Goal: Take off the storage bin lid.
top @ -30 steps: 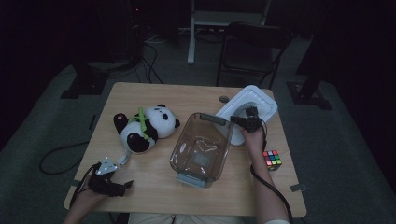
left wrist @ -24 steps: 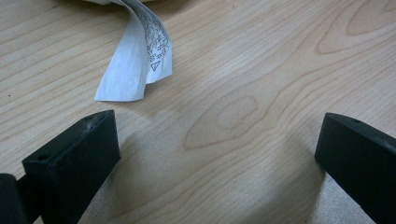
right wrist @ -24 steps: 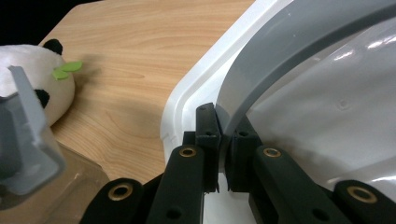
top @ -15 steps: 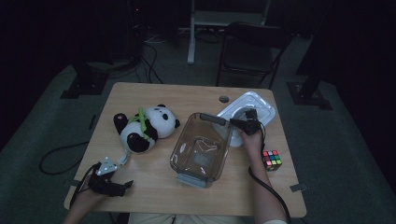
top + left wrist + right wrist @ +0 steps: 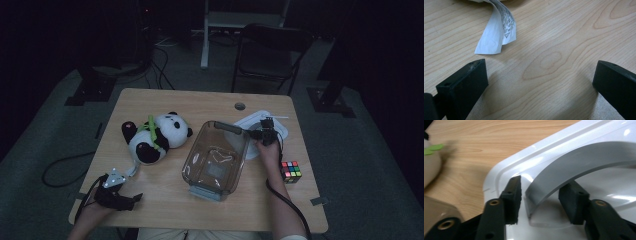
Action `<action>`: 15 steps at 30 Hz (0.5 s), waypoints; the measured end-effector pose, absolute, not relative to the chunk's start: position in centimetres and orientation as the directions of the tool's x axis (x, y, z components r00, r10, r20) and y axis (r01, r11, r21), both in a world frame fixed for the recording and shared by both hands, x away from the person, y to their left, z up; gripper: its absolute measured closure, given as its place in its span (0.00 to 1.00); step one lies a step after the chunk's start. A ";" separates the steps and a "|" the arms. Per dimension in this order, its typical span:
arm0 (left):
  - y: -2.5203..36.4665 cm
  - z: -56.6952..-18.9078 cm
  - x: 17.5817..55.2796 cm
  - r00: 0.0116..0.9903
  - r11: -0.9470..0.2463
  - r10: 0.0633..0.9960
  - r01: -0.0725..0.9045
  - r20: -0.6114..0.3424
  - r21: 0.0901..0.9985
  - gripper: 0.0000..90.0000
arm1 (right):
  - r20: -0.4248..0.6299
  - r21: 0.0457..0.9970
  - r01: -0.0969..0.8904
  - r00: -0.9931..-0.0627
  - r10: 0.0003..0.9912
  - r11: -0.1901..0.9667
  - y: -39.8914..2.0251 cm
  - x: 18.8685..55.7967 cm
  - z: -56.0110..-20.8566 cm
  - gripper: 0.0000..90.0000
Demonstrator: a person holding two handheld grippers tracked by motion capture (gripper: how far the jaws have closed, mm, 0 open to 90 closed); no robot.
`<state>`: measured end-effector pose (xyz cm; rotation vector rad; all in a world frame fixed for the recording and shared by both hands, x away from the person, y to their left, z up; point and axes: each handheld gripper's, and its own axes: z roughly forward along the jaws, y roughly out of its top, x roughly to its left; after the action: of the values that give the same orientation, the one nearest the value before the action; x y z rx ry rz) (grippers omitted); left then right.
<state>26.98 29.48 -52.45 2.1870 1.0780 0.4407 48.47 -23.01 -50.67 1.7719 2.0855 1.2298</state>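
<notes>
High view first: the white plastic lid with the grey arched handle (image 5: 250, 131) lies flat on the light wooden table (image 5: 165, 200) at about 2 o'clock from the clear brownish plastic storage bin (image 5: 216, 159), touching the bin's far right corner. A second ago that lid was tilted up off the wood, so it's been put down. The right gripper (image 5: 267, 134) sits right over it and its jaws have just been opening. The grey handle (image 5: 574, 162) stands between them, but there's a gap on both sides, so the grip looks released. I'd say the lid-off step is basically done and the bin is open for loading.

Right gripper view is what gives away that gap; from above it's just a dark blob on white plastic.

The left gripper (image 5: 117, 192) rests at 7 o'clock on the table. Left gripper view shows its jaws spread wide over bare wood with nothing between, plus a white paper care tag (image 5: 497, 30) at 11 o'clock. Up top, that tag belongs to the black-and-white plush panda (image 5: 155, 135), and a multicoloured puzzle cube (image 5: 291, 170) sits at 3 o'clock from the bin.
</notes>
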 end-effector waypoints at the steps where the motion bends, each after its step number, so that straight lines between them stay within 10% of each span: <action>1: 29.5 -52.4 27.0 0.605 -0.450 0.796 0.577 0.013 0.682 0.01 | 0.389 0.652 0.757 -0.298 0.872 -0.033 -23.0 48.4 -50.5 0.56; 15: 29.5 -52.5 27.0 0.605 -0.450 0.796 0.577 0.013 0.682 0.00 | 0.356 0.644 0.763 -0.249 0.901 -0.044 -23.2 47.5 -48.4 0.47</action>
<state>26.99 29.48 -52.45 2.1874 1.0782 0.4408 47.51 -23.23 -48.42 1.8059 2.0429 1.1690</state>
